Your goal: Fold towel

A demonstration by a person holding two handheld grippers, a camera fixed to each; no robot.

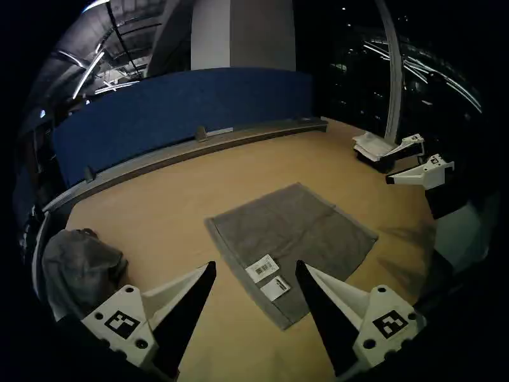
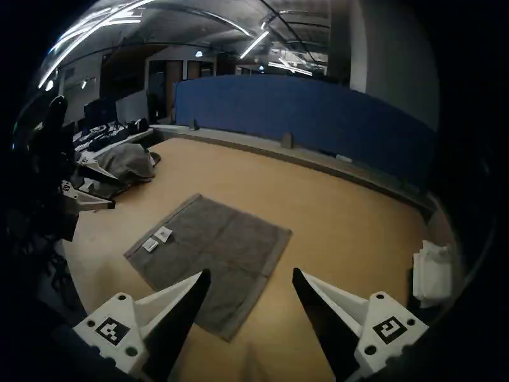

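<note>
A grey towel (image 1: 292, 237) lies flat and spread out on the wooden table (image 1: 172, 191), with two white labels (image 1: 267, 275) near its close edge. My left gripper (image 1: 254, 270) hovers open just above that labelled edge, nothing between its fingers. The right gripper (image 1: 420, 162) appears at the far right of the left gripper view, open and clear of the towel. In the right gripper view the same towel (image 2: 213, 251) lies ahead, and my right gripper (image 2: 249, 275) is open above its near corner. The left gripper (image 2: 89, 188) appears at the left edge there.
A blue partition (image 1: 184, 111) runs along the table's far side. A crumpled grey cloth pile (image 1: 79, 267) sits at the table's left end, also seen as a grey cloth pile (image 2: 130, 162). A stack of white folded cloth (image 2: 431, 270) rests at the right end.
</note>
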